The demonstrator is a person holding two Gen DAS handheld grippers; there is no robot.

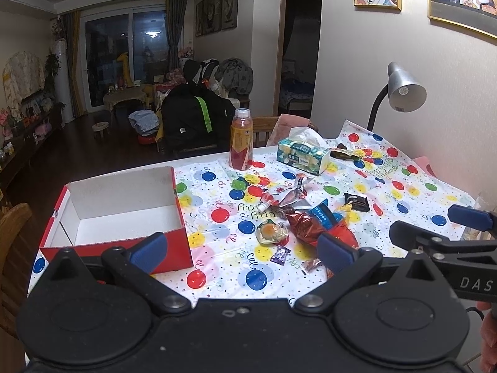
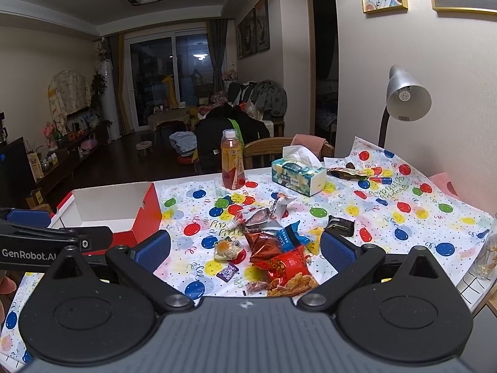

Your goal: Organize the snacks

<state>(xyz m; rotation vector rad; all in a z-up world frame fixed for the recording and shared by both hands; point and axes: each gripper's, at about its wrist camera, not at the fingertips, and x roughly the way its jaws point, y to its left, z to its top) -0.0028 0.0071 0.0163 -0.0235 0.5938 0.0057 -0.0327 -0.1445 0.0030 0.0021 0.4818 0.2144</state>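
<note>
A red box (image 1: 118, 248) with a white inside stands empty at the table's left (image 2: 146, 214). Snacks lie in a loose pile mid-table: a red and blue bag (image 1: 320, 220), a red chip bag (image 2: 289, 267), a clear-wrapped yellow cake (image 1: 271, 232) (image 2: 226, 248), a purple candy (image 1: 280, 254) (image 2: 227, 272), a dark packet (image 1: 357, 201) (image 2: 340, 225). My left gripper (image 1: 242, 248) hangs open over the table's near edge, short of the pile. My right gripper (image 2: 245, 245) is open too, with the pile showing between its fingers; it also enters the left wrist view (image 1: 435, 227).
A balloon-print cloth (image 1: 403, 192) covers the table. At the back stand a juice bottle (image 1: 240, 140), a tissue box (image 1: 303, 155) and a grey desk lamp (image 1: 400, 90). Wooden chairs (image 2: 267, 150) sit behind the table and at the left (image 1: 12, 233). A glass (image 2: 489, 251) stands at the right edge.
</note>
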